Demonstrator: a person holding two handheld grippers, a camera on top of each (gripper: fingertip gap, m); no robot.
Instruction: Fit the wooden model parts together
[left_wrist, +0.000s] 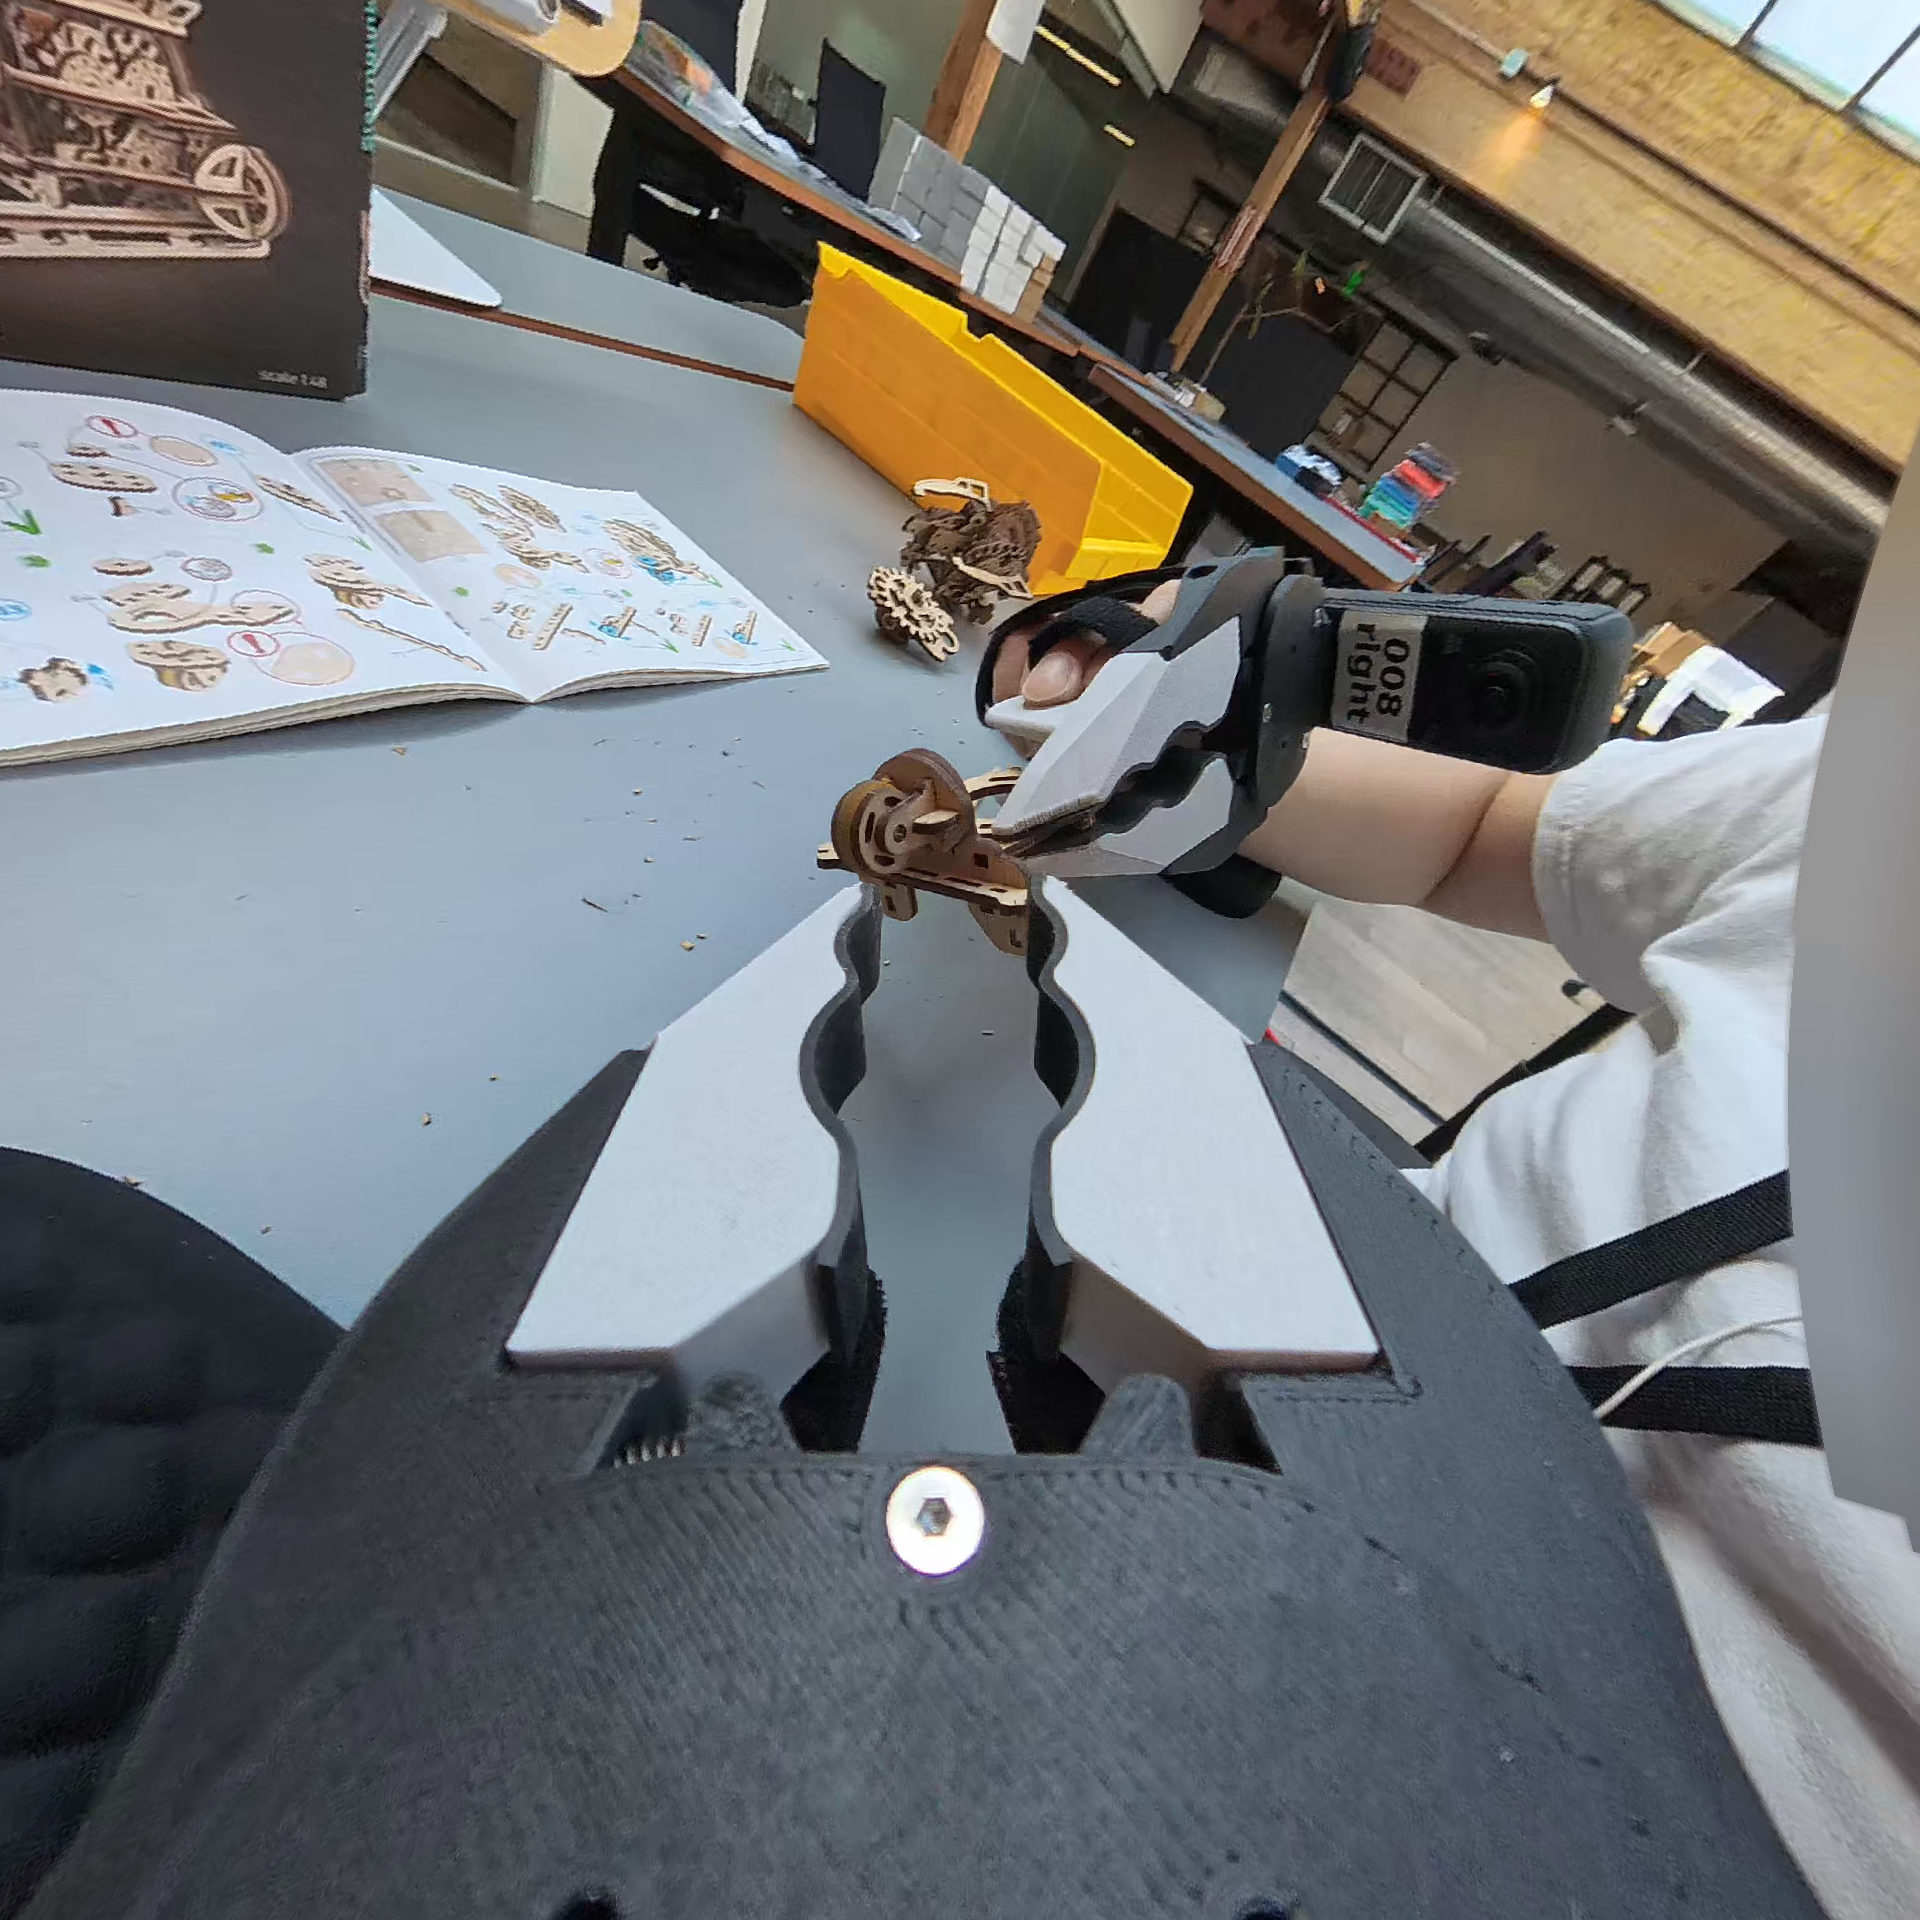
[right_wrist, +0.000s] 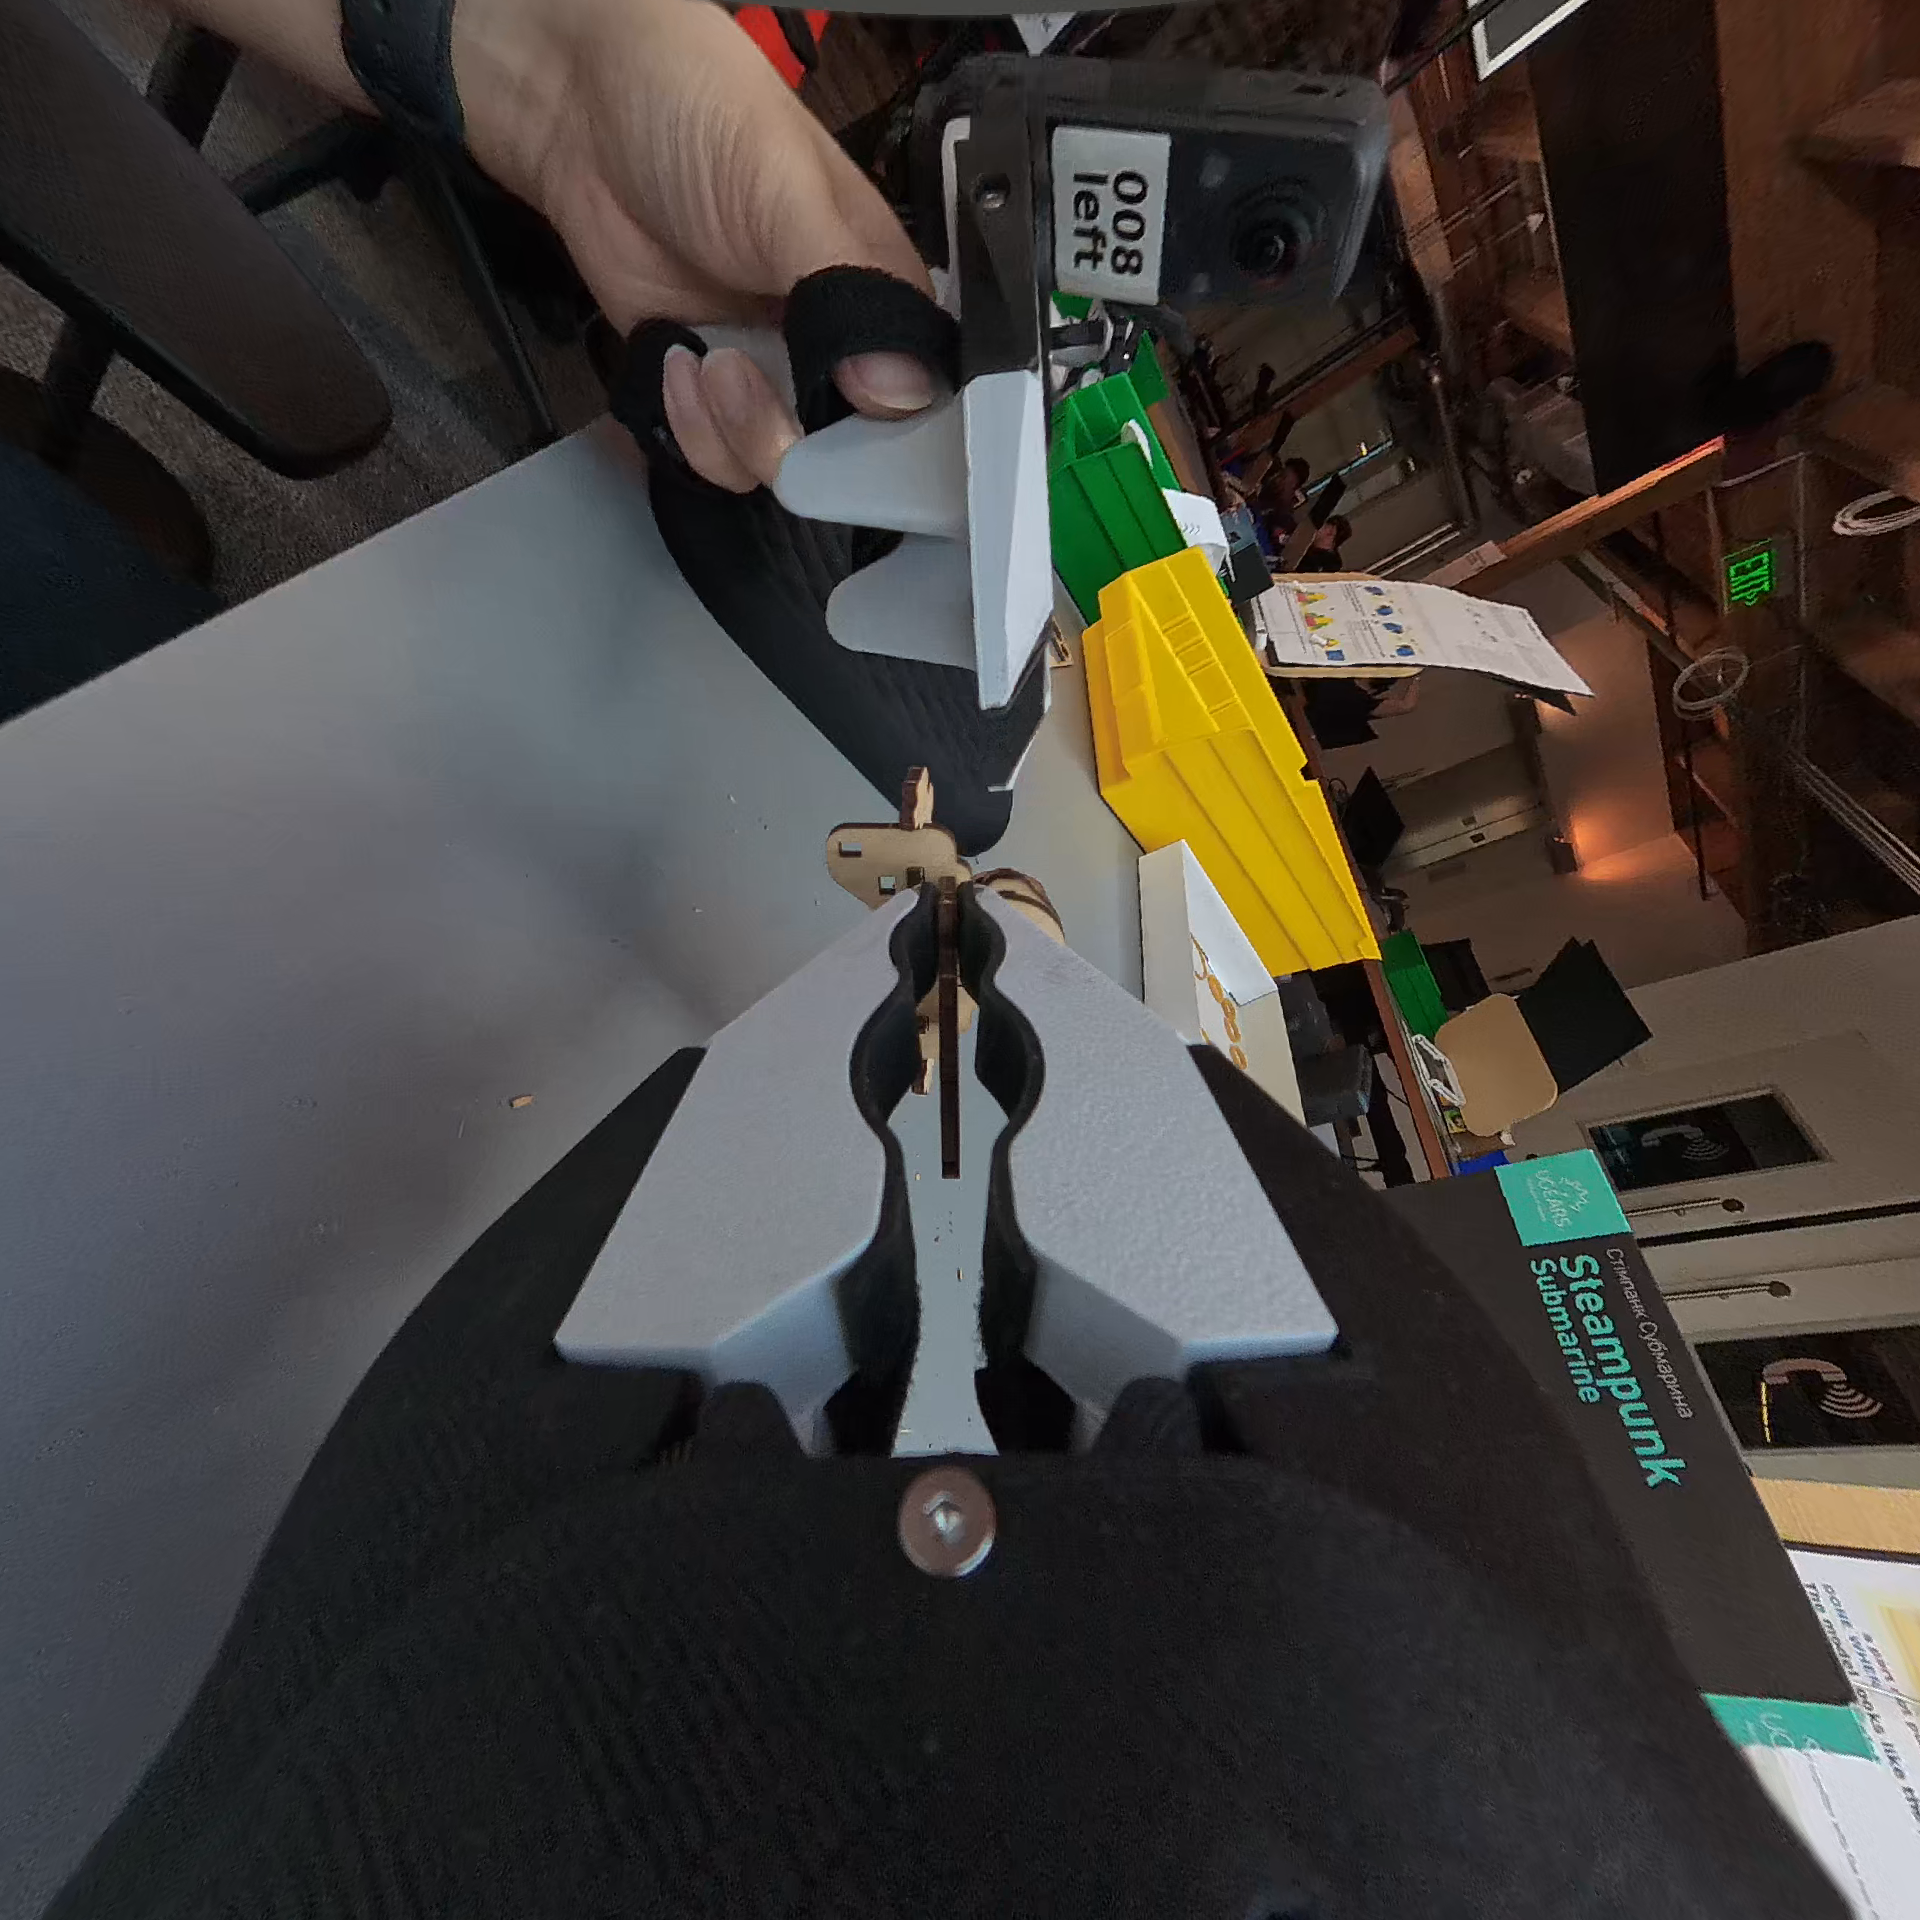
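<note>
While the right gripper (right_wrist: 943, 914) clamps the wooden subassembly (left_wrist: 920, 831) steady above the desk (left_wrist: 416, 935), the left gripper (left_wrist: 951, 914) waits alongside, jaws apart.

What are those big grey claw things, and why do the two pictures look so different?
They are not a robot. A person holds a pinching tool in each hand, and each tool has a camera looking along its two fingers. One picture comes from the left gripper, the other from the right gripper, which is turned sideways, so its picture looks tipped.

The right gripper is shut on a small wooden model piece. The left gripper is open, its tips right beside that piece.

On the grey table lie an open instruction booklet, another wooden gear assembly, a yellow bin and the dark kit box.
</note>
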